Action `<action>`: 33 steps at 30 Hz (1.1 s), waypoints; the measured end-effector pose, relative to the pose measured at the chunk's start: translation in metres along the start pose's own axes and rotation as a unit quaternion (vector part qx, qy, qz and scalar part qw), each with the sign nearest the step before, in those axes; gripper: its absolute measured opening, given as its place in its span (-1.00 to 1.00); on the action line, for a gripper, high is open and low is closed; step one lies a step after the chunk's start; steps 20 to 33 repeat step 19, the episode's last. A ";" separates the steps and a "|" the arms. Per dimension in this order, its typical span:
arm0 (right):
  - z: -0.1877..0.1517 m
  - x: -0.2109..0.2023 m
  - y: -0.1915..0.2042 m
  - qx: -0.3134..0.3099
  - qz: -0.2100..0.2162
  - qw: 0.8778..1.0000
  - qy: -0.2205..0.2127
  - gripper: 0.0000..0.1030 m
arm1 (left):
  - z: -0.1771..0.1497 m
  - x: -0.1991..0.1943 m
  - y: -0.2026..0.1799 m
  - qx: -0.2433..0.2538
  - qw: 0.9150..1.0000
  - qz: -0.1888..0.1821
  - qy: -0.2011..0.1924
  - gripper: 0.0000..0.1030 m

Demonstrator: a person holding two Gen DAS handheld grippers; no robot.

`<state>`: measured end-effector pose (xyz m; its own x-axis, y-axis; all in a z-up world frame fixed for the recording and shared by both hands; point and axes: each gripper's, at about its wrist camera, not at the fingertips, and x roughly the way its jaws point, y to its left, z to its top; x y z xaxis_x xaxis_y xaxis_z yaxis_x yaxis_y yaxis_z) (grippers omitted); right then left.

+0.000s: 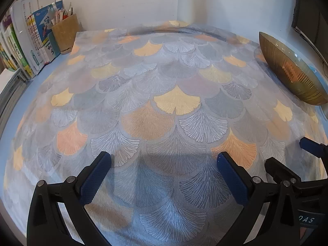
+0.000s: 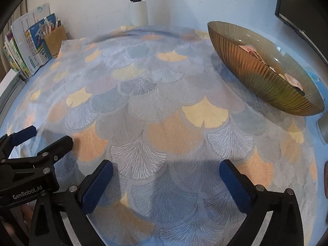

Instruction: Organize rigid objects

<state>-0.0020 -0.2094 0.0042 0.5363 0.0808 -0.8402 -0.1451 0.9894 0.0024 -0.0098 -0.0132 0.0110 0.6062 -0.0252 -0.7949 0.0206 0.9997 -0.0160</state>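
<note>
A ribbed amber glass bowl [image 2: 264,69] stands at the right of the table and holds several pale pink and cream pieces [image 2: 254,50]. It also shows at the right edge of the left wrist view [image 1: 291,71]. My left gripper [image 1: 164,162] is open and empty, low over the fan-patterned cloth [image 1: 164,82]. My right gripper [image 2: 166,170] is open and empty over the same cloth [image 2: 143,82]. Each gripper shows at the edge of the other's view: the right one in the left wrist view [image 1: 287,155], the left one in the right wrist view [image 2: 41,137].
Books [image 1: 26,41] and a brown pen holder [image 1: 65,32] stand at the back left. A white post with a black clamp [image 1: 187,2] rises against the back wall. A dark monitor [image 2: 301,6] is at the far right.
</note>
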 end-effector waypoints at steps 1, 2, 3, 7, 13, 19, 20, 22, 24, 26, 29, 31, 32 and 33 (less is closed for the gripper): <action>-0.002 -0.001 0.000 -0.002 0.001 1.000 -0.012 1.00 | 0.000 0.000 0.000 0.000 1.000 0.000 -0.002 1.00; -0.003 -0.001 0.000 -0.004 0.001 1.000 -0.016 1.00 | 0.000 0.000 0.000 0.000 1.000 0.000 -0.002 1.00; -0.003 -0.001 0.000 -0.005 0.001 1.000 -0.016 1.00 | 0.000 0.000 0.000 0.000 1.000 -0.001 -0.002 1.00; -0.006 -0.003 0.002 0.000 -0.003 1.000 -0.020 1.00 | 0.001 0.000 0.002 -0.001 1.000 -0.002 -0.002 1.00; -0.006 -0.003 0.003 0.002 -0.002 1.000 -0.020 1.00 | 0.003 0.001 0.001 -0.003 1.000 -0.002 -0.001 1.00; -0.006 -0.003 0.003 0.001 -0.002 1.000 -0.020 1.00 | 0.002 0.001 0.000 -0.004 1.000 -0.001 -0.002 1.00; -0.006 -0.003 0.003 0.001 -0.002 1.000 -0.020 1.00 | 0.002 0.001 0.000 -0.004 1.000 -0.001 -0.002 1.00; -0.006 -0.003 0.003 0.001 -0.002 1.000 -0.020 1.00 | 0.002 0.001 0.000 -0.004 1.000 -0.001 -0.002 1.00; -0.006 -0.003 0.003 0.001 -0.002 1.000 -0.020 1.00 | 0.002 0.001 0.000 -0.004 1.000 -0.001 -0.002 1.00; -0.006 -0.003 0.003 0.001 -0.002 1.000 -0.020 1.00 | 0.002 0.001 0.000 -0.004 1.000 -0.001 -0.002 1.00; -0.006 -0.003 0.003 0.001 -0.002 1.000 -0.020 1.00 | 0.002 0.001 0.000 -0.004 1.000 -0.001 -0.002 1.00; -0.006 -0.003 0.003 0.001 -0.002 1.000 -0.020 1.00 | 0.002 0.001 0.000 -0.004 1.000 -0.001 -0.002 1.00; -0.006 -0.003 0.003 0.001 -0.002 1.000 -0.020 1.00 | 0.002 0.001 0.000 -0.004 1.000 -0.001 -0.002 1.00; -0.006 -0.003 0.003 0.001 -0.002 1.000 -0.020 1.00 | 0.002 0.001 0.000 -0.004 1.000 -0.001 -0.002 1.00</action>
